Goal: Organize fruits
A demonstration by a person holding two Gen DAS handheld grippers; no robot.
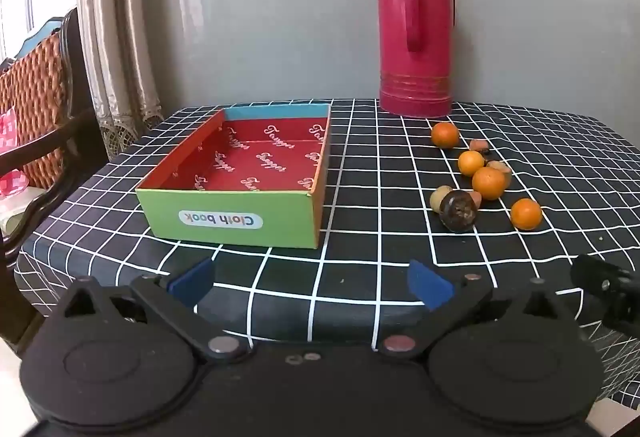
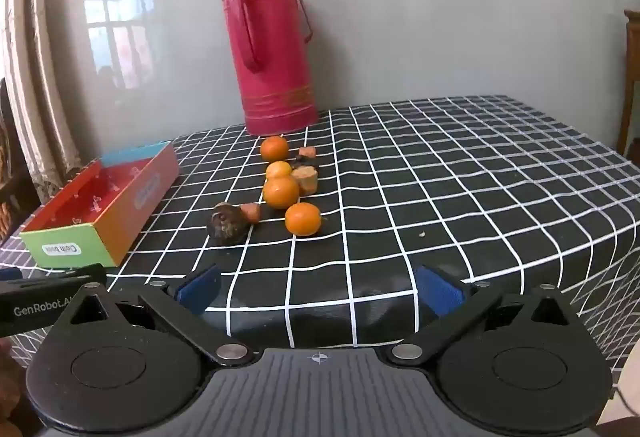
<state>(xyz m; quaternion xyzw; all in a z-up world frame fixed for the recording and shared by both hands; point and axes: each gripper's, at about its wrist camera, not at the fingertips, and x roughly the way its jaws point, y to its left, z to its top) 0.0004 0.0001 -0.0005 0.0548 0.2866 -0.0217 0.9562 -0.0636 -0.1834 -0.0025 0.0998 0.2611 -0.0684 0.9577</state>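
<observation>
An open colourful cardboard box with a red printed lining stands empty on the checked tablecloth; it also shows at the left of the right wrist view. To its right lie several small oranges, a dark brown round fruit, a pale round fruit and some orange-brown pieces. My left gripper is open and empty at the table's near edge, in front of the box. My right gripper is open and empty, in front of the fruits.
A tall pink thermos stands at the back by the grey wall. The table is covered in a black cloth with white grid lines. A dark wooden chair and curtains are at the left.
</observation>
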